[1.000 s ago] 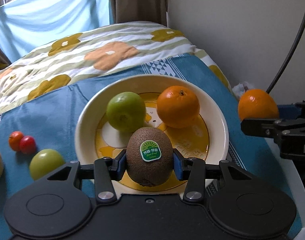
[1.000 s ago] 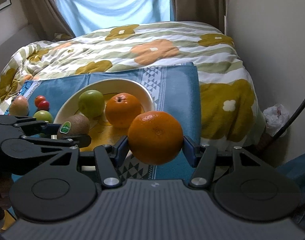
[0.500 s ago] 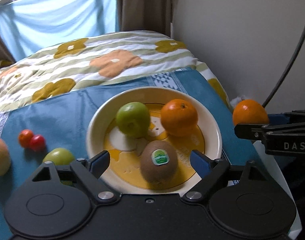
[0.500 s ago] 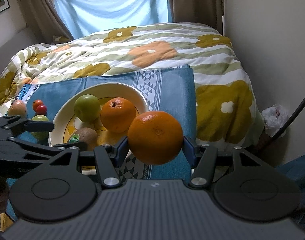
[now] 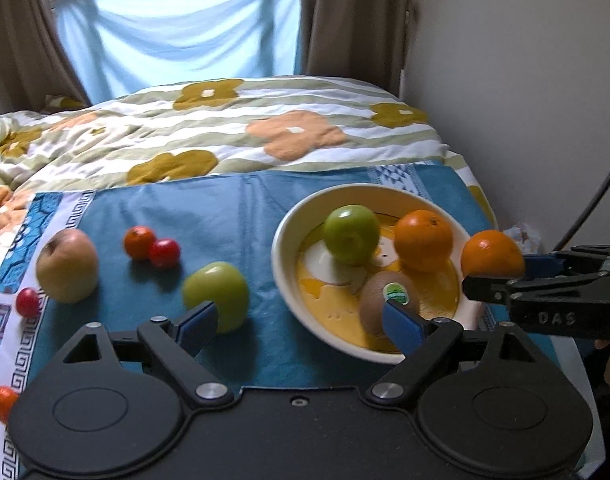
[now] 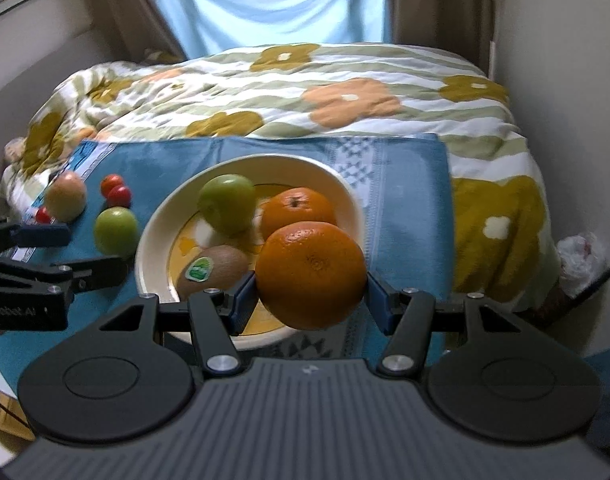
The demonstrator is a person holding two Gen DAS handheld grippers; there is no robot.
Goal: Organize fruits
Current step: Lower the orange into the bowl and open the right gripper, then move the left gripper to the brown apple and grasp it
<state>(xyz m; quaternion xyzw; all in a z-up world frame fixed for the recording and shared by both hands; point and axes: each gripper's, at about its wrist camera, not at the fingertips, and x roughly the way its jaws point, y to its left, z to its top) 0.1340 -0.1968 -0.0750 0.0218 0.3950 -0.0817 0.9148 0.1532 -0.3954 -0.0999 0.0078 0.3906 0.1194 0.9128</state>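
Note:
A cream bowl (image 5: 281,248) on the blue cloth holds a green apple (image 5: 351,234), an orange (image 5: 423,240) and a stickered kiwi (image 5: 375,296). My left gripper (image 5: 299,320) hangs above the cloth just left of the bowl. Its jaws are opening and nothing is between them. My right gripper (image 6: 309,300) is shut on a second orange (image 6: 311,274), held over the bowl's near right rim (image 6: 153,232). That orange (image 5: 491,254) also shows at the right of the left wrist view. The kiwi (image 6: 217,266) lies free in the bowl.
Loose on the cloth left of the bowl lie a green apple (image 5: 217,296), a pinkish apple (image 5: 67,264) and several small red fruits (image 5: 139,242). A flowered quilt (image 5: 297,136) lies beyond. A wall (image 5: 505,100) stands close on the right.
My left gripper let go of the kiwi in the bowl, opened wide, and drew back up and to the left. The right gripper carried its orange closer over the bowl.

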